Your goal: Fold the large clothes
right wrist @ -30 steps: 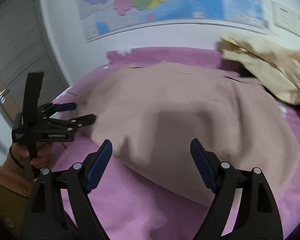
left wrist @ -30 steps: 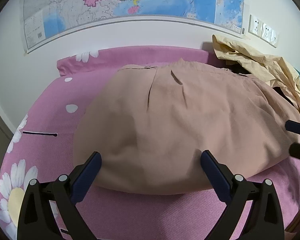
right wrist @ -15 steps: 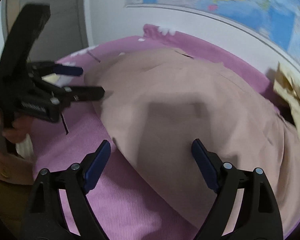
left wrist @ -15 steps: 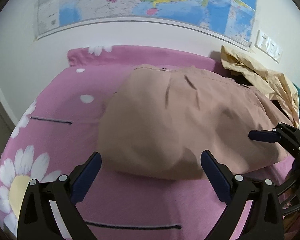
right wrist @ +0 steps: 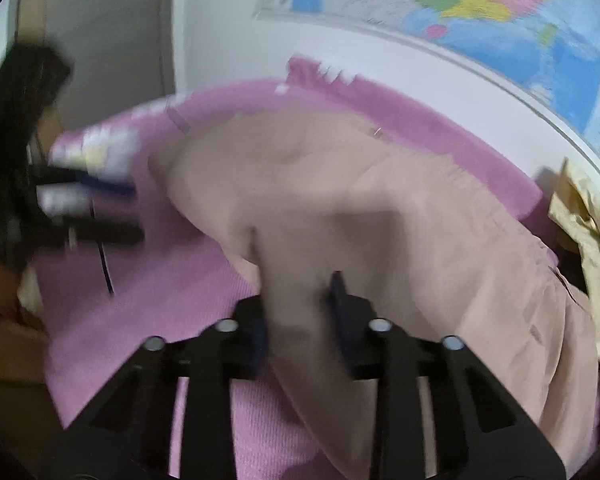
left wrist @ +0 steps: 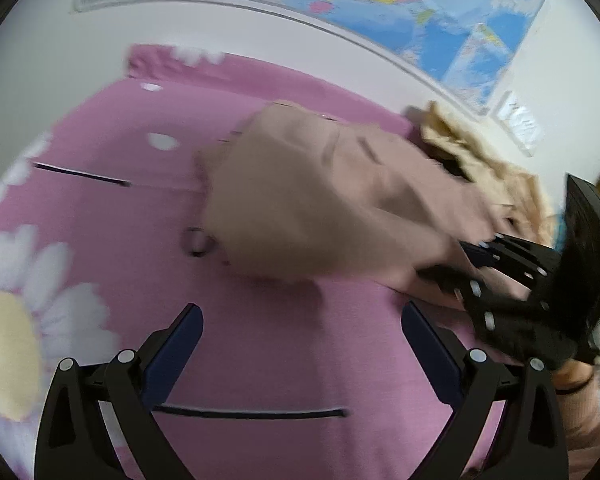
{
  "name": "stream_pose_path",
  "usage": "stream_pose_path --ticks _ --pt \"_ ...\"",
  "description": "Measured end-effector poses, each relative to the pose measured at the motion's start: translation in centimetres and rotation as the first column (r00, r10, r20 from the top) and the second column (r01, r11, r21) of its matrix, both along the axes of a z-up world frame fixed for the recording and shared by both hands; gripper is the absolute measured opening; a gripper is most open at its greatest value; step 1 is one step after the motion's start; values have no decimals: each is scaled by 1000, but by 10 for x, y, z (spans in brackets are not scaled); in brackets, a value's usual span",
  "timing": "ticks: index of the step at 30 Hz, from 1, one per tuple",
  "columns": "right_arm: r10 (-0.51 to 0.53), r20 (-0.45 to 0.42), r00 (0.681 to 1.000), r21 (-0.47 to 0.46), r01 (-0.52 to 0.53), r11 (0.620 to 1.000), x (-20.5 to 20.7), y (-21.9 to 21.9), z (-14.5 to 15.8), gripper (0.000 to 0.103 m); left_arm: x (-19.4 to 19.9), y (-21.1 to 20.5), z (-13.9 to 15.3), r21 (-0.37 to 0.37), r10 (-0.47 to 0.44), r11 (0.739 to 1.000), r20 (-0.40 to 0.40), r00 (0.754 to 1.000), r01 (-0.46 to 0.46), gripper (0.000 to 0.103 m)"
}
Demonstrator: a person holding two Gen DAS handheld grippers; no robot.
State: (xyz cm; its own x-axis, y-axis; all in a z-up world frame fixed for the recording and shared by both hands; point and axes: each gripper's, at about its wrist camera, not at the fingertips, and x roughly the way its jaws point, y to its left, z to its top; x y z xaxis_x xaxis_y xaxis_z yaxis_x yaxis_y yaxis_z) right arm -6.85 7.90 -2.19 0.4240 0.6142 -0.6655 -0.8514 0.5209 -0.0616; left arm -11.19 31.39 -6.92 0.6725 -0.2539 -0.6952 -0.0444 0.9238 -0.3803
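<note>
Jaws of the right gripper (right wrist: 300,312), wide open a second ago, are closing on the beige garment's (right wrist: 380,208) near edge, apparently pinching a fold despite blur. Left gripper (left wrist: 300,344) hangs open over bare pink sheet (left wrist: 260,340), so the fold can likely begin.

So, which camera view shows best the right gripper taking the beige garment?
The right wrist view: the right gripper is closing, with a fold of the beige garment between its fingers. The left wrist view shows that gripper from the side, blurred, at the garment's edge.
</note>
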Motion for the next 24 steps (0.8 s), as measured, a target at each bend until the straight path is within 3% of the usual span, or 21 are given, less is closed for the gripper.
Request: stream_pose_path --ticks 5,9,11,16,19,20,21,24 --pt "-21 -58 998 63 24 998 10 -8 10 23 23 -17 0 -147 -100 984 29 995 104 96" --pt "-12 -84 996 74 18 997 8 -8 5 25 49 -11 -7 -311 -104 944 34 994 109 96" --pt "-14 -92 996 75 21 997 7 -6 3 30 61 -4 -16 -405 -93 910 14 996 91 96" --pt "-10 -183 983 127 34 991 8 -17 0 36 72 3 -12 -485 -73 871 42 996 84 96" --pt "13 -293 956 218 53 974 7 -43 3 42 86 -6 -9 -440 -80 894 24 996 83 96" --pt "18 -322 947 244 65 968 5 -53 4 49 89 -8 -10 -414 -86 906 16 996 85 96" --pt "22 -351 936 272 79 959 4 -66 5 56 95 -15 -10 -359 -91 929 -4 996 84 96" --pt "8 -457 889 355 175 918 0 -121 1 65 102 -26 -8 -251 -97 964 -14 995 91 93"
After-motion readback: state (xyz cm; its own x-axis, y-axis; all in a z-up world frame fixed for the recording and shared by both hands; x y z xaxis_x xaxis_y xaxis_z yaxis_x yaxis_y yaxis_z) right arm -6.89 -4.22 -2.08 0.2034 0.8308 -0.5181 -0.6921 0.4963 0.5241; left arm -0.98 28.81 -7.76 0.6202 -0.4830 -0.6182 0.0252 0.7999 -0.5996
